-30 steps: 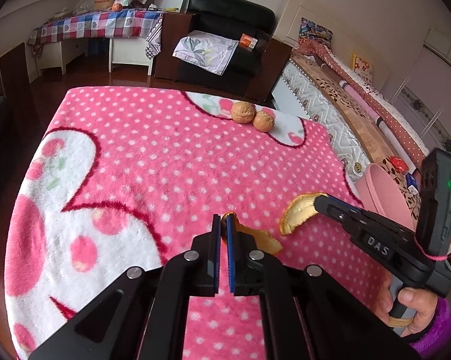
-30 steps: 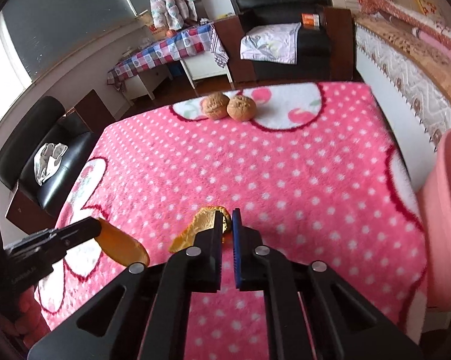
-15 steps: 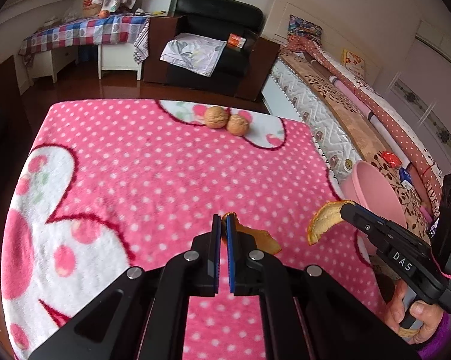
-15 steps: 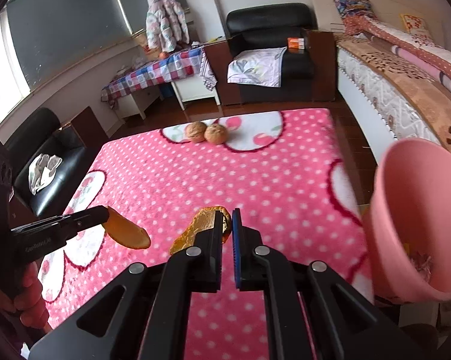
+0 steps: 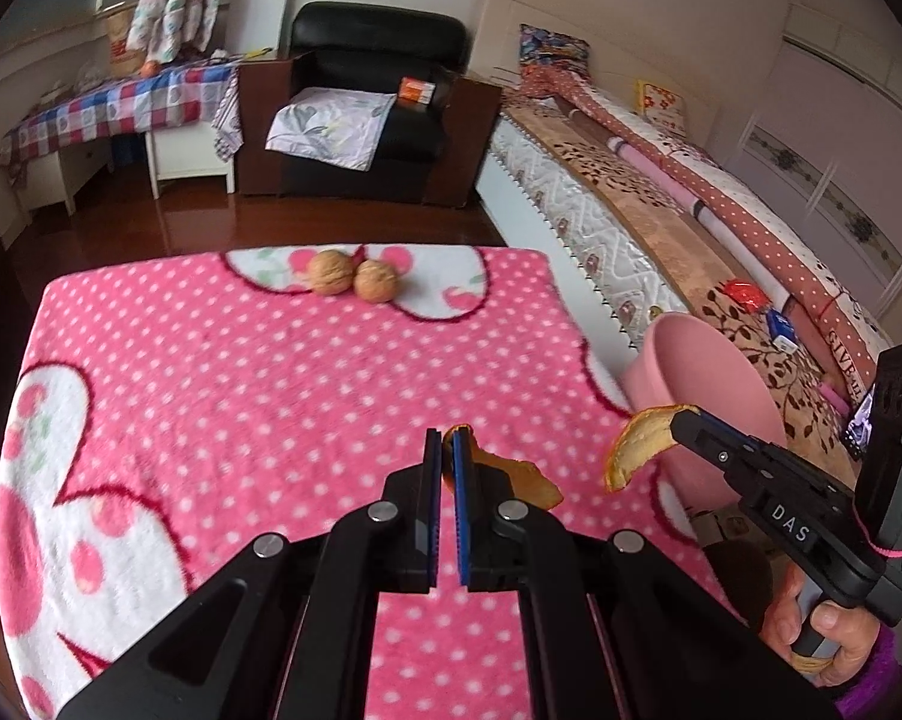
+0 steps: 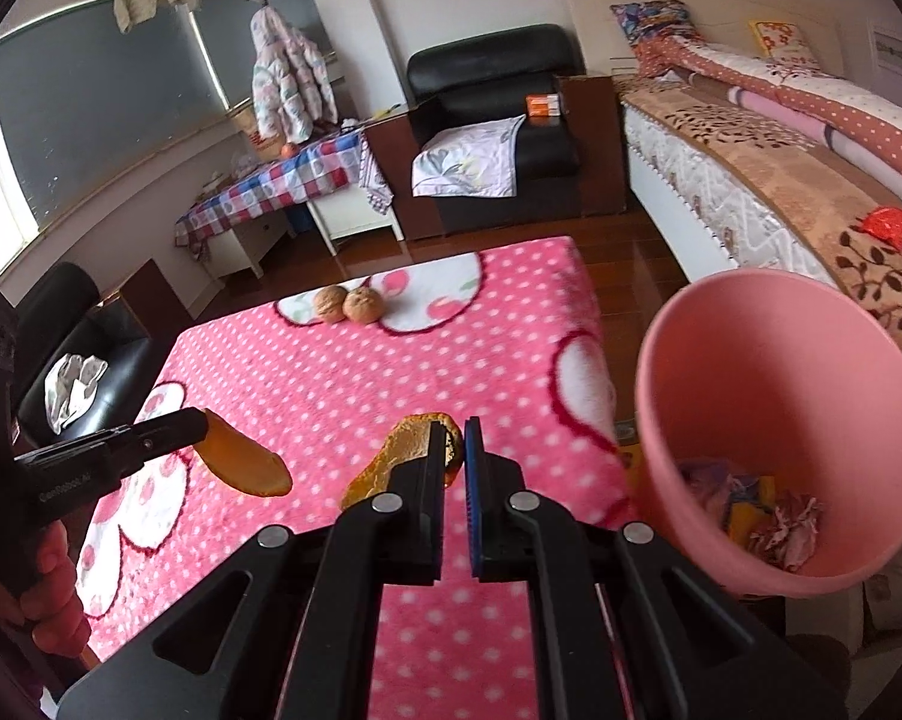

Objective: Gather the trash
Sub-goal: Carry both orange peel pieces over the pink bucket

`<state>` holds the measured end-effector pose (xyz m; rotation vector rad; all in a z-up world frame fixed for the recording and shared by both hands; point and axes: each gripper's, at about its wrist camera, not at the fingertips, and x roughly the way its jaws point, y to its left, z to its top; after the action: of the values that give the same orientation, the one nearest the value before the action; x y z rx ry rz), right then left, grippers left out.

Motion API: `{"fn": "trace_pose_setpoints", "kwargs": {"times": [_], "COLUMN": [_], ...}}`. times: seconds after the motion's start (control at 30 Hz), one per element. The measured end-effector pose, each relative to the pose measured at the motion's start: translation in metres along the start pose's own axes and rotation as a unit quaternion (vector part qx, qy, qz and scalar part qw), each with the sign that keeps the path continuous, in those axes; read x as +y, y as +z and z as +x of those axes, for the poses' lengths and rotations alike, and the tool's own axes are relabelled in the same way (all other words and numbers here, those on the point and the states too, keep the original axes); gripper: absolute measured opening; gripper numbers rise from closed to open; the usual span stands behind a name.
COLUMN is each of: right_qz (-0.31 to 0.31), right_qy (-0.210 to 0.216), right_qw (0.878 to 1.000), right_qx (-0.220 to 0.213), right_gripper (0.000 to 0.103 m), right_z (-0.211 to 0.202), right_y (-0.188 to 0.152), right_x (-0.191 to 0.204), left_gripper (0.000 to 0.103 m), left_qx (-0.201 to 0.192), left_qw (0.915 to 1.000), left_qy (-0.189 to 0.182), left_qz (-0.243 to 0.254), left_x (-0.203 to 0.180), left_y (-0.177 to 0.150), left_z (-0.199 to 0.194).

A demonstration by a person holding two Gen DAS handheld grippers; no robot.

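The left gripper [image 5: 445,438] has its jaws clamped on an orange peel [image 5: 526,474] that sticks out toward 3 o'clock of the fingertips, held above the pink polka-dot blanket [image 5: 241,396] covering the tabletop. The right gripper [image 6: 453,429] likewise has its jaws closed on a second peel [image 6: 391,456], which hangs out toward 8 o'clock of its tips. In the right wrist view the pink bin [image 6: 769,360] stands at 3 o'clock, just beside the blanket's edge, its mouth tilted toward the camera with crumpled wrappers [image 6: 751,510] inside. Two walnuts [image 5: 352,277] lie touching each other at 12 o'clock near the far edge of the blanket, well apart from both grippers.
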<state>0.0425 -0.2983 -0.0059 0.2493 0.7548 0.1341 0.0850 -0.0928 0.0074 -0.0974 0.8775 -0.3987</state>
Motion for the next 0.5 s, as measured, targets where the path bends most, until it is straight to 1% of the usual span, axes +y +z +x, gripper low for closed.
{"fn": "trace_pose_setpoints", "kwargs": {"times": [0.23,0.5], "right_qz": [0.020,0.038], "right_qy": [-0.029,-0.079], "right_qw": [0.999,0.995], "right_qx": [-0.017,-0.049], "right_gripper": [0.006,0.006], "right_z": [-0.015,-0.034], "right_y": [0.003,0.013], "right_x": [-0.028,-0.065], "left_gripper": [0.003,0.003], "left_qx": [-0.007,-0.020], "left_qw": [0.9996,0.9974], "left_qy": [-0.015,-0.031], "left_qz": [0.025,0.061], "left_x": [-0.027,-0.067], "left_y": [0.015,0.037], "left_z": [0.005,0.010]}}
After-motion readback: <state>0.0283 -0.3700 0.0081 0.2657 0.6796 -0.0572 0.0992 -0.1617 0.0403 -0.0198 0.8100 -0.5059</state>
